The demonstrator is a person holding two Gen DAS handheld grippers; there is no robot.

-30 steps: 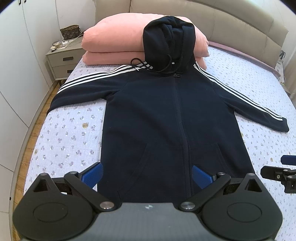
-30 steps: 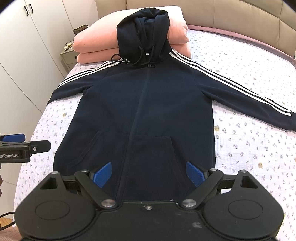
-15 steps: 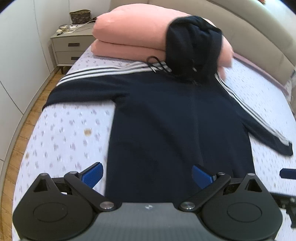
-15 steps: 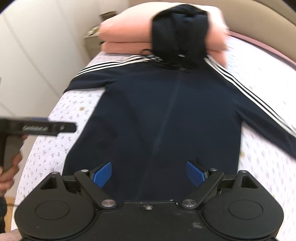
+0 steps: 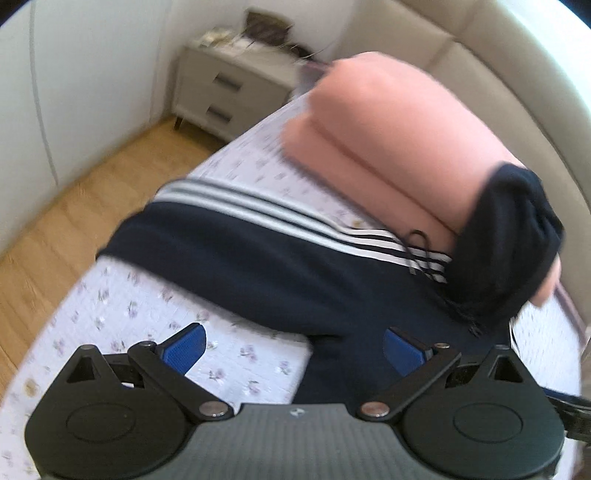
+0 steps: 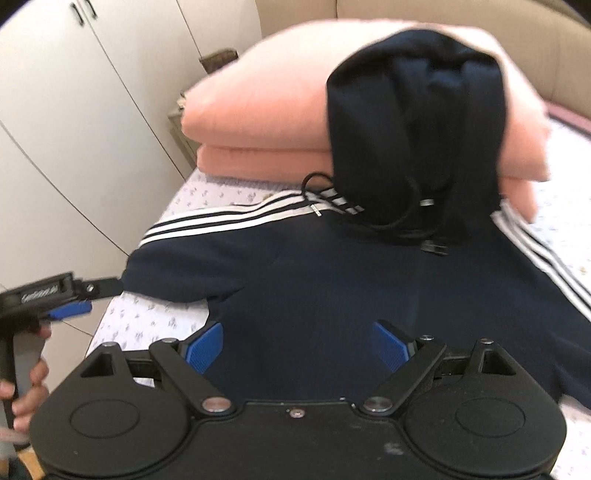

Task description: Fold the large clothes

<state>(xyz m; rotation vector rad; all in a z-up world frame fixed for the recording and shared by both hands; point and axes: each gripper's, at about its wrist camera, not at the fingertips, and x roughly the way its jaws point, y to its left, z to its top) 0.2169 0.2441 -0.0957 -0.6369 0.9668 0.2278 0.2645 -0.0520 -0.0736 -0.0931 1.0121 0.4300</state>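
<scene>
Your left gripper (image 5: 293, 345) and right gripper (image 6: 297, 345) both hang with jaws spread wide, gripping nothing, above the navy hoodie (image 6: 369, 280) lying flat on the bed (image 5: 110, 314), its hood (image 6: 413, 110) draped over pink pillows (image 6: 258, 110) at the head edge.

Pink pillows (image 5: 388, 140), grey nightstand (image 5: 221, 99), possibly a bag (image 5: 266, 29) atop.
</scene>
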